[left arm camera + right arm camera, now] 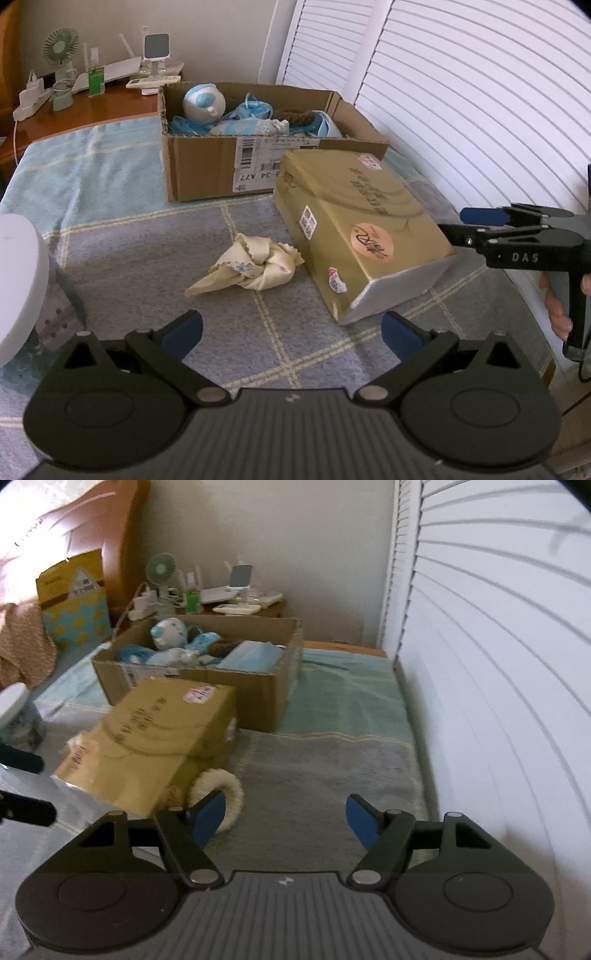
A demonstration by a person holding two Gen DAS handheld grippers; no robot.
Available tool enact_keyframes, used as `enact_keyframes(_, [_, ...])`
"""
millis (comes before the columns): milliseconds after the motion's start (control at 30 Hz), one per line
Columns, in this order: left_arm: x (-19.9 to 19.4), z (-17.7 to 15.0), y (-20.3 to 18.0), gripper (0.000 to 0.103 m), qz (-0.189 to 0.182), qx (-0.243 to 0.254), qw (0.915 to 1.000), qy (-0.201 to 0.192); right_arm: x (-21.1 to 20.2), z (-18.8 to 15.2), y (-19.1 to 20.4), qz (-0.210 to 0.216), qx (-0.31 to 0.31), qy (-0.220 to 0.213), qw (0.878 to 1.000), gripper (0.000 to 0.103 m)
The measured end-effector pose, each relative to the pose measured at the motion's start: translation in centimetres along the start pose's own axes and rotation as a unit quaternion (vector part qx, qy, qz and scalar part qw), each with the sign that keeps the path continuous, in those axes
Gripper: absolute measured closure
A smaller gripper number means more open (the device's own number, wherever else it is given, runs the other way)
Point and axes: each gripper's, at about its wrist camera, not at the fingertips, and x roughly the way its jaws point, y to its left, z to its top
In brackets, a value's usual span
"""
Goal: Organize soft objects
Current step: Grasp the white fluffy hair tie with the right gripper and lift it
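Observation:
A crumpled cream cloth (pixel 247 269) lies on the checked bed cover, ahead of my open, empty left gripper (pixel 291 332). An open cardboard box (pixel 207 162) behind it holds a white and blue plush (pixel 203 101) and other blue soft items; it also shows in the right wrist view (pixel 258 690). A fluffy cream ring-shaped thing (pixel 225 786) lies beside the gold box (pixel 147 738), just ahead of my right gripper (pixel 286 818), which is open and empty. The right gripper also shows in the left wrist view (pixel 480 225), by the gold box (pixel 354 229).
White louvred doors (pixel 480 664) run along the right. A wooden bedside table (pixel 92 107) at the back carries a small fan, chargers and bottles. A white round lid (pixel 14 280) is at the left edge. A yellow patterned bag (pixel 74 598) stands at far left.

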Motion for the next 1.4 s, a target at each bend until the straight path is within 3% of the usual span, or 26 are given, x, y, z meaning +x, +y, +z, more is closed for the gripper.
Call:
enact_keyframes(100, [0.1,0.0,0.1,0.001,0.002,0.000,1.0000,0.002,0.2,0.2,0.2,-0.001,-0.005,0.001,1.000,0.030])
enact_keyframes(200, [0.2,0.0,0.2,0.001,0.002,-0.001,1.0000,0.004,1.1,0.3,0.1,-0.010,-0.013,0.013,1.000,0.045])
enact_keyframes(433, [0.7,-0.1,0.1,0.001,0.001,0.001,0.9999,0.012,2.4,0.3,0.2,0.022,-0.021,0.028,0.999,0.045])
enact_keyframes(567, [0.9,0.0,0.2,0.001,0.001,-0.001,0.9999,0.014,3.0,0.3,0.1,0.019,-0.024,0.036,0.999,0.045])
enact_keyframes(900, [0.7,0.0,0.2,0.001,-0.006,0.001,0.9999,0.013,2.5,0.0,-1.2,-0.080,-0.005,0.040,0.996,0.045])
enact_keyframes(1167, [0.3,-0.2,0.1,0.001,-0.012,0.006,0.9999,0.010,-0.3,-0.5,0.1,-0.016,-0.038,-0.006,0.999,0.045])
enact_keyframes(1400, [0.5,0.0,-0.3,0.001,-0.018,0.050,0.9983,0.022,-0.8,-1.1,1.9,0.024,-0.090,0.022,0.995,0.045])
